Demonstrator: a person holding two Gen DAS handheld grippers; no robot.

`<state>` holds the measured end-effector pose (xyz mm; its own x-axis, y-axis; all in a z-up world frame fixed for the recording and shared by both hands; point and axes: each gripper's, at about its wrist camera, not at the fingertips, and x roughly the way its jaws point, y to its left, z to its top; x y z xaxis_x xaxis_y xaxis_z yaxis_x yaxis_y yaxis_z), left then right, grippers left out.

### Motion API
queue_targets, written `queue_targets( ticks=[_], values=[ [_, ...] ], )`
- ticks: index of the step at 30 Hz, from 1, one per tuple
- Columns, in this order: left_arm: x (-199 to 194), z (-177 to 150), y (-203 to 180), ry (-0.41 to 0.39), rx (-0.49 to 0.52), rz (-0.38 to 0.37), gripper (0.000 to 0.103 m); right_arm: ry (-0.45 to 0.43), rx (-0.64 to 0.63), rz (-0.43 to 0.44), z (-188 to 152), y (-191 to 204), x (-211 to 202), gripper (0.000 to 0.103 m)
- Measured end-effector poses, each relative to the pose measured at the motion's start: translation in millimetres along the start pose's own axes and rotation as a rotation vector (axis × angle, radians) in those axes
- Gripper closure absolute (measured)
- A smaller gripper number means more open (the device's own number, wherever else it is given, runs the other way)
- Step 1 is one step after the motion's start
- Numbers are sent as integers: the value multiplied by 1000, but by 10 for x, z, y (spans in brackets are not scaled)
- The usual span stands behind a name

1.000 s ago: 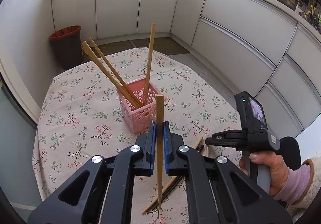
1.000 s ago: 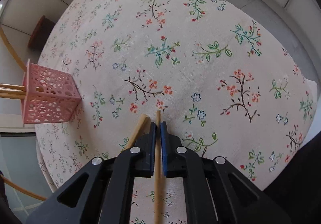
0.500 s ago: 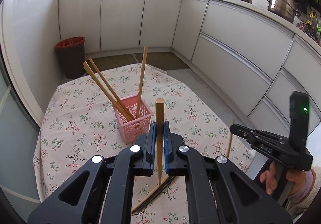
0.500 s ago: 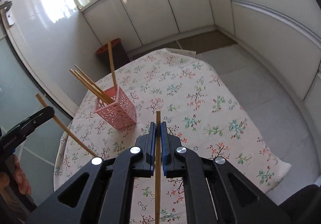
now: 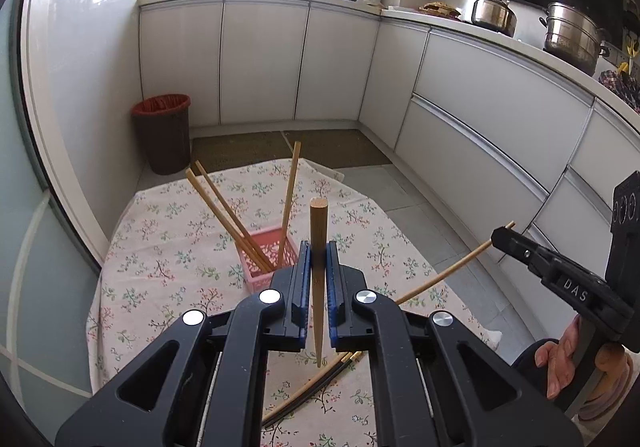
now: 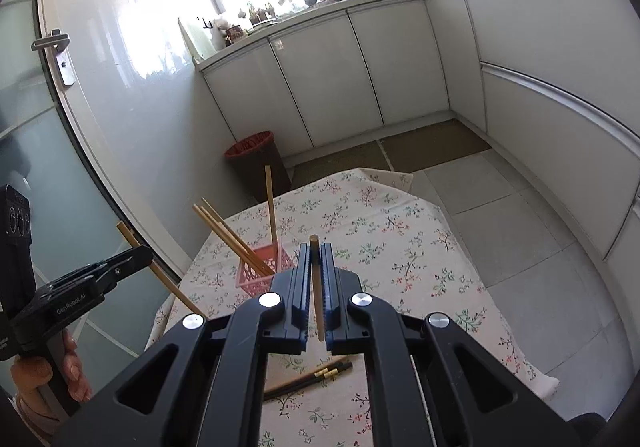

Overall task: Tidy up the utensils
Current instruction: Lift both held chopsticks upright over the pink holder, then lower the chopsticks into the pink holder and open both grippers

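A pink perforated basket [image 5: 266,257] [image 6: 262,273] stands on the flowered table and holds three wooden chopsticks leaning out of it. My left gripper [image 5: 318,253] is shut on a wooden chopstick [image 5: 319,231], held upright above the table, near side of the basket. My right gripper [image 6: 315,259] is shut on another wooden chopstick [image 6: 315,247], also raised; it shows in the left wrist view [image 5: 452,273] as a slanted stick. Dark chopsticks with gold bands [image 6: 320,375] [image 5: 320,379] lie on the cloth below both grippers.
The table [image 5: 160,247] wears a floral cloth. A brown bin with a red liner [image 5: 162,133] stands on the floor beyond it. White cabinets run along the back and right. A glass door [image 6: 60,127] is at the left.
Both grippers have risen well above the table, each carrying its chopstick. The right gripper lifted its chopstick off the cloth and tilted up to face the room.
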<state>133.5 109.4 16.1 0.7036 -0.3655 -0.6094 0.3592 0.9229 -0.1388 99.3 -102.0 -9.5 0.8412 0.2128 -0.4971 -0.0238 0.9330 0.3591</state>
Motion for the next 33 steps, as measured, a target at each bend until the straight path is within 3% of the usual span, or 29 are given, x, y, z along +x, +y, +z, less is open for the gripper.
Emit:
queue_targets(
  ticks=[11, 19, 24, 27, 28, 30, 33],
  values=[
    [-102, 546, -10, -95, -24, 98, 97, -110, -3, 60, 695, 191, -113, 98],
    [40, 852, 140, -169, -59, 173, 97, -142, -17, 91, 940, 377, 60, 98],
    [343, 787, 312, -133, -99, 186, 96, -138, -33, 93, 941, 470, 297, 98],
    [612, 620, 388, -54, -106, 193, 95, -118, -39, 91, 899, 509, 455, 98],
    [657, 582, 406, -41, -100, 201, 92, -113, -44, 89, 884, 534, 503, 98],
    [640, 513, 460, -58, -118, 196, 65, -108, -50, 86, 881, 570, 586, 98],
    [402, 531, 552, -160, -166, 179, 63, -101, -56, 84, 894, 631, 699, 98]
  ],
)
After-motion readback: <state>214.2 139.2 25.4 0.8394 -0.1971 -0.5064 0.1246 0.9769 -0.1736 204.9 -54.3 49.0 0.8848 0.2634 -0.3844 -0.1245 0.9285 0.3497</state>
